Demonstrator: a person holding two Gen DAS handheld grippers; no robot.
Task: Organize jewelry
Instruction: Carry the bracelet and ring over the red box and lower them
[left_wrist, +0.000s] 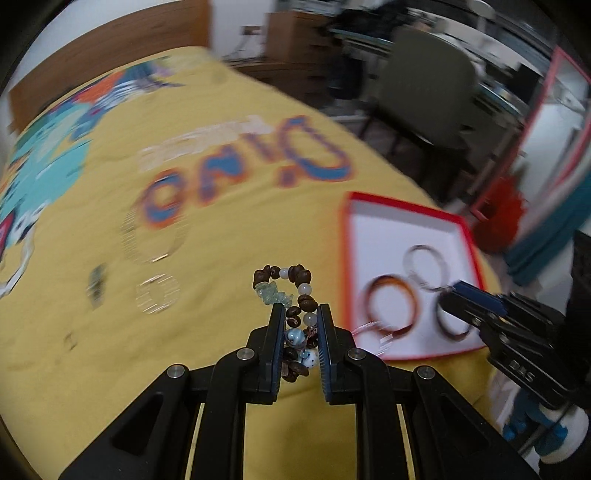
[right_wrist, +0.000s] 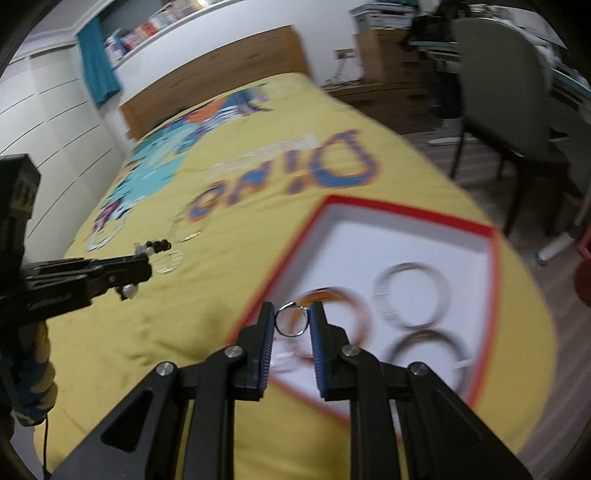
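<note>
The yellow bedspread (right_wrist: 229, 325) carries one big printed word, "Dino" (right_wrist: 291, 181), in blue letters with orange edges; it appears upside down in both views. The smaller pale line beside it is too blurred to read.

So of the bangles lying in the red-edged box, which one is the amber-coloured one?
The amber bangle lies in the box right behind the right gripper and its small ring. The other two, a pale one and a dark one, lie further right.
</note>
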